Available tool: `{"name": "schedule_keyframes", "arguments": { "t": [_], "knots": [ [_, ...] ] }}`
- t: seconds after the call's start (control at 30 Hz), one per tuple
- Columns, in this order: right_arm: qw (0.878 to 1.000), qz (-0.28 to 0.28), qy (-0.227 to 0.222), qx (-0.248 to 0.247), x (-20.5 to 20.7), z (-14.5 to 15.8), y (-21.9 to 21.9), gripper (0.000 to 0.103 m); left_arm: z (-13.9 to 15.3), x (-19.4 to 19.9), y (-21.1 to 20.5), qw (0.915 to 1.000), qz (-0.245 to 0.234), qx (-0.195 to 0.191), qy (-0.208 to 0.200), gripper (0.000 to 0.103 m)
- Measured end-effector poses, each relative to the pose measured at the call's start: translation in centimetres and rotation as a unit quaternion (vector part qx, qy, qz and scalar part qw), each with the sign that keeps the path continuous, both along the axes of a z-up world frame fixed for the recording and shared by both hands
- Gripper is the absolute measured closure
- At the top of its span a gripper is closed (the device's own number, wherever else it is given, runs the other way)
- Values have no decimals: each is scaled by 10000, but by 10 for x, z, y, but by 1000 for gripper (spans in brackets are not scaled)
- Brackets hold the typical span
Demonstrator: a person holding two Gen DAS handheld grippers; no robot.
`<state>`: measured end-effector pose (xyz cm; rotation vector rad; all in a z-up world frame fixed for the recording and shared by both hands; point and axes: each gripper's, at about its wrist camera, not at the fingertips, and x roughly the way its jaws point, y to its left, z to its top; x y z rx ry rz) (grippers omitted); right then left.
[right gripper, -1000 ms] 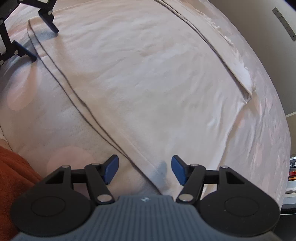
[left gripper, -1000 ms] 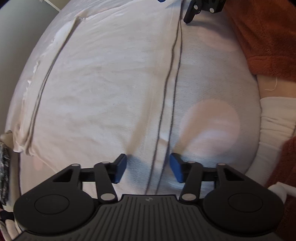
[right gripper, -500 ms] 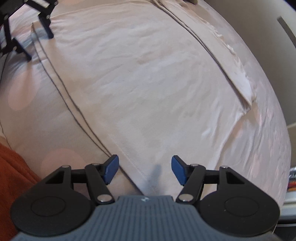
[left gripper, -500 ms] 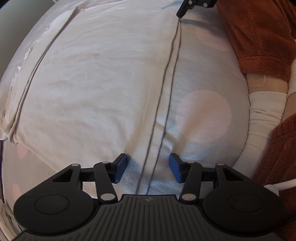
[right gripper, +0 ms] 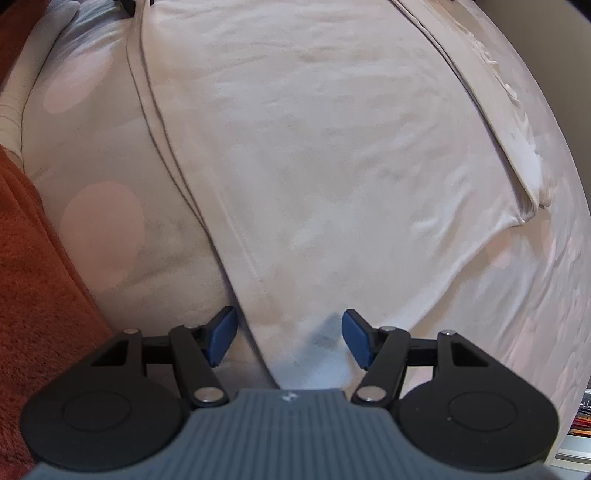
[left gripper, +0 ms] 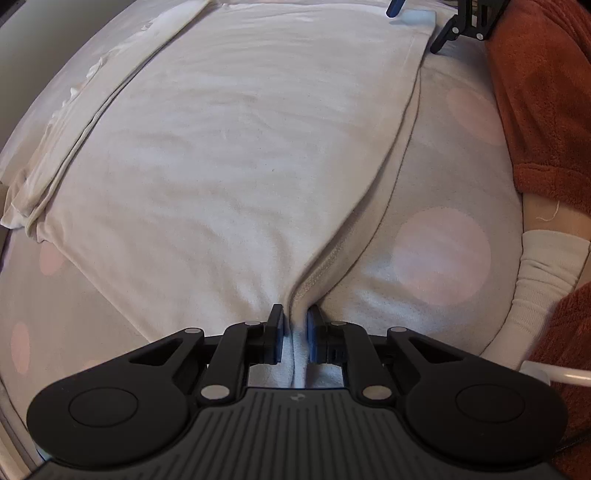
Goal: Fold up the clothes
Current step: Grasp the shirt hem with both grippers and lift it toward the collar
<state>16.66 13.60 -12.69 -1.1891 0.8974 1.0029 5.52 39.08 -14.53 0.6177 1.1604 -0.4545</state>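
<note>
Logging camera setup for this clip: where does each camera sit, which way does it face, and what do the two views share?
Left wrist: sits on the left gripper, looking along its fingers across the cream garment; jaws shut on its hem; a rust sleeve shows at right, the right gripper at the top edge.
Right wrist: sits on the right gripper, facing along the same hem from the other end; jaws open astride a corner; the sleeve shows at left.
Shared: the garment, the dotted bedcover, the sleeve.
</note>
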Motion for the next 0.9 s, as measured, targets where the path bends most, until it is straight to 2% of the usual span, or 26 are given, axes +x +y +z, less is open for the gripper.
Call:
{"name": "schedule_keyframes", "arguments": {
  "t": [0.07,0.13,0.23,0.3,0.33,0.37,0.4,0.5,0.6,0.73,0.9],
  "knots": [
    [10000,-27,-20,34,0,0,-1,40,0,-5,-3,9996,-218,185,-82,90],
    [9999,1,-132,40,-2,0,-4,46,-1,-10,-5,9984,-388,390,-163,86],
    [9996,-20,-273,108,-5,-1,-9,63,-4,-10,-3,9978,-346,514,-228,83],
    [9991,-43,-378,191,-7,-1,-11,89,-5,-11,-6,9973,-342,599,-265,83],
    [9986,-61,-473,242,-7,1,-12,94,-5,-13,-7,9968,-359,649,-293,83],
    [9979,-80,-567,293,-7,3,-13,95,-5,-14,-9,9963,-383,699,-321,85],
    [9972,-98,-662,344,-8,5,-13,95,-4,-16,-9,9960,-370,731,-351,93],
    [9942,-153,-945,497,-8,11,-15,96,5,-19,-3,9964,-140,692,-477,98],
    [9901,-208,-1226,650,-9,17,-17,96,21,-17,8,9959,277,514,-686,98],
    [9831,-351,-1556,901,-6,29,-20,96,46,-7,26,9912,860,185,-990,98],
    [9696,-716,-1900,1369,16,65,-11,96,77,9,40,9867,1043,-10,-1246,98]
  ]
}}
